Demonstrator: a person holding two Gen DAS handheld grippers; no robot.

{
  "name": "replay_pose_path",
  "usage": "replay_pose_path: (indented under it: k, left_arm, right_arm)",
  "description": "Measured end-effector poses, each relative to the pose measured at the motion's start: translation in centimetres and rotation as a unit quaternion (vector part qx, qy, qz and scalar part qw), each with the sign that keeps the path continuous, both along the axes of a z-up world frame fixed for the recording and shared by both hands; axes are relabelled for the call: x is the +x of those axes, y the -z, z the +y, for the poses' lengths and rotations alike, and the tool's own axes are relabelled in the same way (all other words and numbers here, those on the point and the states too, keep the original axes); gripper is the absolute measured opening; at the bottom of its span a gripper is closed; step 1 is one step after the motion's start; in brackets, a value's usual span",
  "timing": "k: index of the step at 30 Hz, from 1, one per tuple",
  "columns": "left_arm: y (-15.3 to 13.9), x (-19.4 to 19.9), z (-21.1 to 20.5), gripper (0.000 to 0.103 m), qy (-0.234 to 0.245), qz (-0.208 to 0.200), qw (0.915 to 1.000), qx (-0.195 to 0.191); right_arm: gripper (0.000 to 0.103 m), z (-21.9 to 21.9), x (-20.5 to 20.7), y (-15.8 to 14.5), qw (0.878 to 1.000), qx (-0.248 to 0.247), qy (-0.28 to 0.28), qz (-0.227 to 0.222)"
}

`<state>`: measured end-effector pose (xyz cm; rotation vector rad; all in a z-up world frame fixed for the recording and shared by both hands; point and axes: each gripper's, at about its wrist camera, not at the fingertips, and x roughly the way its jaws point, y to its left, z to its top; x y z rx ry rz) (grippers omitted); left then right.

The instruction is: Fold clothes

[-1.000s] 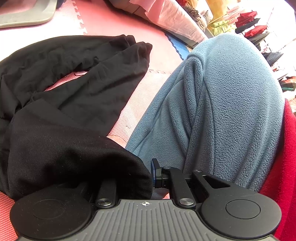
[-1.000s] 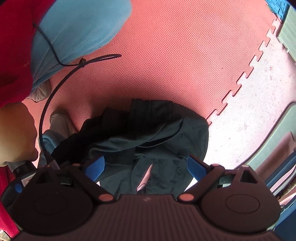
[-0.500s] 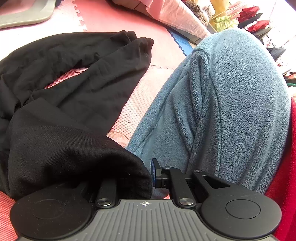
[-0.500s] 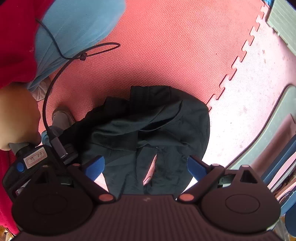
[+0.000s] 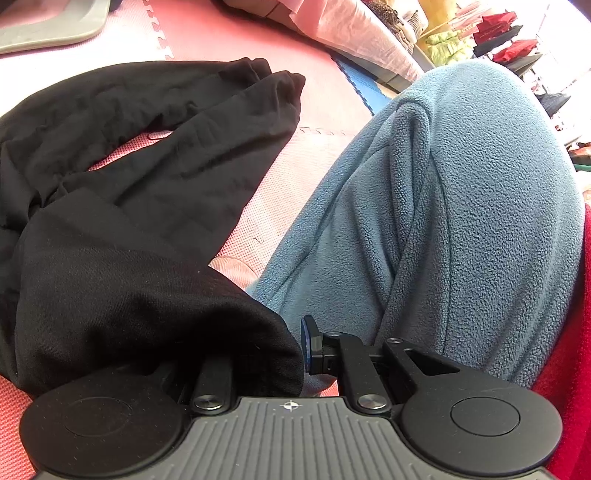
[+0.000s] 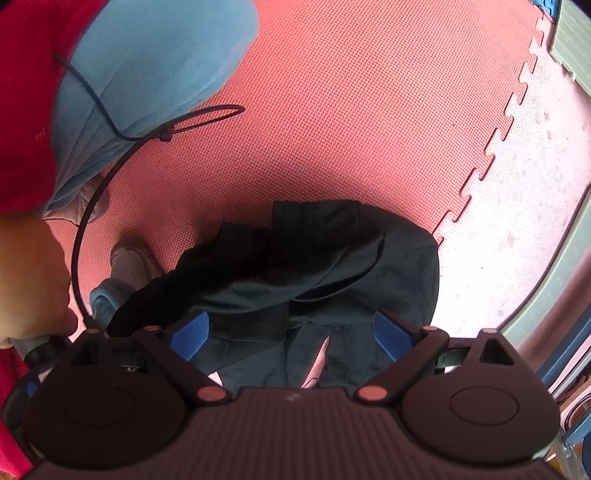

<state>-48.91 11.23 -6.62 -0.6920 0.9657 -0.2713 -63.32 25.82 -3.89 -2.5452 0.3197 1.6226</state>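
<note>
A black garment (image 5: 147,206) lies crumpled on the pink foam mat (image 5: 295,173), its two legs spread toward the far side. My left gripper (image 5: 299,343) is shut on a near fold of it. The cloth drapes over the left finger, and the blue pad of the right finger (image 5: 308,345) presses against it. In the right wrist view the same dark garment (image 6: 332,266) sits bunched on the mat. My right gripper (image 6: 291,332) hangs just above it, pointing steeply down. It is open, its blue pads (image 6: 192,334) wide apart and gripping nothing.
A person's knee in blue fleece (image 5: 443,206) rises close on the right of the left gripper. A black cable loop (image 6: 110,184), a foot (image 6: 129,262) and a hand (image 6: 29,280) lie left of the garment. A grey tray (image 5: 48,29) and piled fabrics (image 5: 351,29) border the mat.
The right gripper has shifted a little over the garment, jaws still wide apart. The left gripper keeps its hold on the black cloth and has not moved.
</note>
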Motion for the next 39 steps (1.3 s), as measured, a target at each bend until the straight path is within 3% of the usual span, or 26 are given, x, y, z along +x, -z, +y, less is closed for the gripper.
replay_pose_path:
  k: [10, 26, 36, 39]
  left_arm:
    - [0.2, -0.7, 0.1, 0.016, -0.005, -0.006, 0.9999, -0.012]
    - [0.7, -0.6, 0.5, 0.016, -0.005, -0.008, 0.9996, -0.027]
    - [1.0, -0.6, 1.3, 0.016, -0.009, -0.017, 0.9984, -0.053]
    - [1.0, -0.6, 1.4, 0.016, -0.007, -0.017, 0.9984, -0.054]
  right_arm:
    - [0.096, 0.1, -1.6, 5.0, 0.999, -0.027, 0.002, 0.021]
    - [0.096, 0.1, -2.0, 9.8, 0.999, -0.021, 0.015, 0.023]
    - [0.096, -0.3, 0.5, 15.8, 1.000, 0.011, 0.008, -0.011]
    - [0.086, -0.2, 1.1, 16.6, 1.000, 0.012, 0.015, -0.018]
